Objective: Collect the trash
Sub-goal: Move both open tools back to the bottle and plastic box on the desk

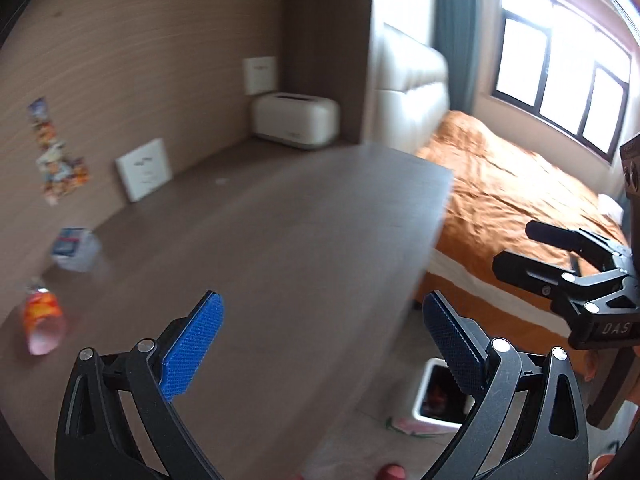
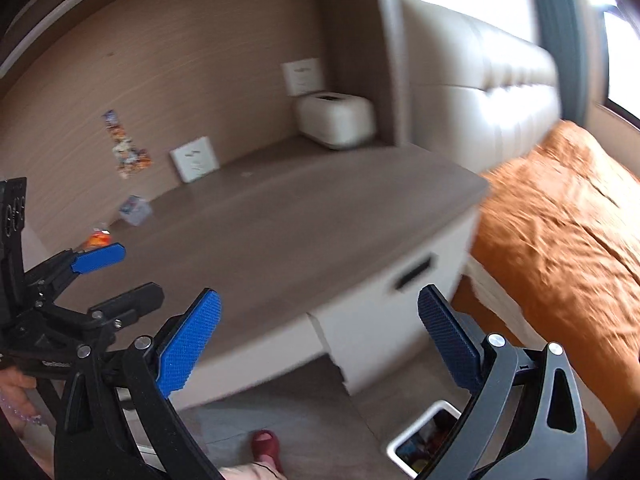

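Observation:
An orange-labelled plastic bottle [image 1: 42,320] [image 2: 96,238] lies on the brown tabletop [image 1: 280,240] [image 2: 300,220] at its far left. Just behind it sits a small white and blue carton [image 1: 76,248] [image 2: 136,208]. My left gripper [image 1: 324,344] [image 2: 120,280] hovers open above the near part of the table, holding nothing. My right gripper [image 2: 318,342] [image 1: 520,246] is open and empty, held off the table's right end. On the floor below stands a white bin [image 1: 440,396] [image 2: 424,436] with coloured trash inside.
A cream toaster-shaped box [image 1: 296,120] [image 2: 336,120] and a white card [image 1: 144,168] stand at the back wall. An orange bed [image 1: 520,184] [image 2: 560,220] lies to the right. A pink scrap [image 1: 408,426] lies by the bin. A foot in a red slipper [image 2: 266,448] is on the floor.

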### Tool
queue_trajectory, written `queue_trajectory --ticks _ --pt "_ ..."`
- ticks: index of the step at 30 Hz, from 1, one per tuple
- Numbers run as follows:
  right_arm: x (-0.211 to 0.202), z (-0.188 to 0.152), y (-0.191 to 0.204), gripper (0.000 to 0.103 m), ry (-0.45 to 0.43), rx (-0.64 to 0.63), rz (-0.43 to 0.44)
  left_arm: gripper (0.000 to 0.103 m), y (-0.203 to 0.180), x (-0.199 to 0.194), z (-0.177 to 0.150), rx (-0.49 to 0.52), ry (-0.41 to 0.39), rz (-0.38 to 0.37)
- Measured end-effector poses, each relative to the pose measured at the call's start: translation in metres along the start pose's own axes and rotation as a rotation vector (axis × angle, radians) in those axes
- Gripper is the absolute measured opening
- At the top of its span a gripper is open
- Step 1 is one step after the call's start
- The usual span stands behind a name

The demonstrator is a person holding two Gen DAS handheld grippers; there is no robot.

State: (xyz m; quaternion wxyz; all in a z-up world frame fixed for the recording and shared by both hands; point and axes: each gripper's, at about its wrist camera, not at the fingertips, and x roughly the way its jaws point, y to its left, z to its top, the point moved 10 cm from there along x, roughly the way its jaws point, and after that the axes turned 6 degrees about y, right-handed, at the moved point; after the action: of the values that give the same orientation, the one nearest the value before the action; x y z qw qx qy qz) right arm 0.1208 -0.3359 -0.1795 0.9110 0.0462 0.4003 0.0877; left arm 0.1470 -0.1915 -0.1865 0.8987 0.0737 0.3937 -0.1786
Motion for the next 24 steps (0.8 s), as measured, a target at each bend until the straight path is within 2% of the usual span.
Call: queue_trajectory --ticks 3,9,12,14,17,21,24 --pt "0.025 0.027 0.062 0.098 0.004 -0.085 0.078 0.098 0.060 -0.011 -0.001 -0.038 -0.009 0.102" --pt "0.066 0.059 0.162 0.098 0.021 -0.241 0.176 0.098 0.184 -0.018 -0.024 -0.166 0.027 0.339" --pt "0.091 0.067 0.205 0.098 0.044 -0.310 0.219 0.098 0.228 -0.022 -0.033 -0.222 0.034 0.403" --pt "0.107 0.072 0.232 0.098 0.053 -0.358 0.236 0.098 0.259 -0.019 -0.042 -0.241 0.057 0.479" --pt "0.128 0.076 0.264 0.098 0.062 -0.424 0.247 0.098 0.287 -0.019 -0.059 -0.290 0.075 0.504" --pt "0.160 0.080 0.300 0.098 0.086 -0.483 0.274 0.098 0.320 -0.014 -0.078 -0.369 0.109 0.483" --pt "0.182 0.083 0.317 0.098 0.106 -0.502 0.277 0.098 0.337 -0.009 -0.083 -0.412 0.105 0.460"
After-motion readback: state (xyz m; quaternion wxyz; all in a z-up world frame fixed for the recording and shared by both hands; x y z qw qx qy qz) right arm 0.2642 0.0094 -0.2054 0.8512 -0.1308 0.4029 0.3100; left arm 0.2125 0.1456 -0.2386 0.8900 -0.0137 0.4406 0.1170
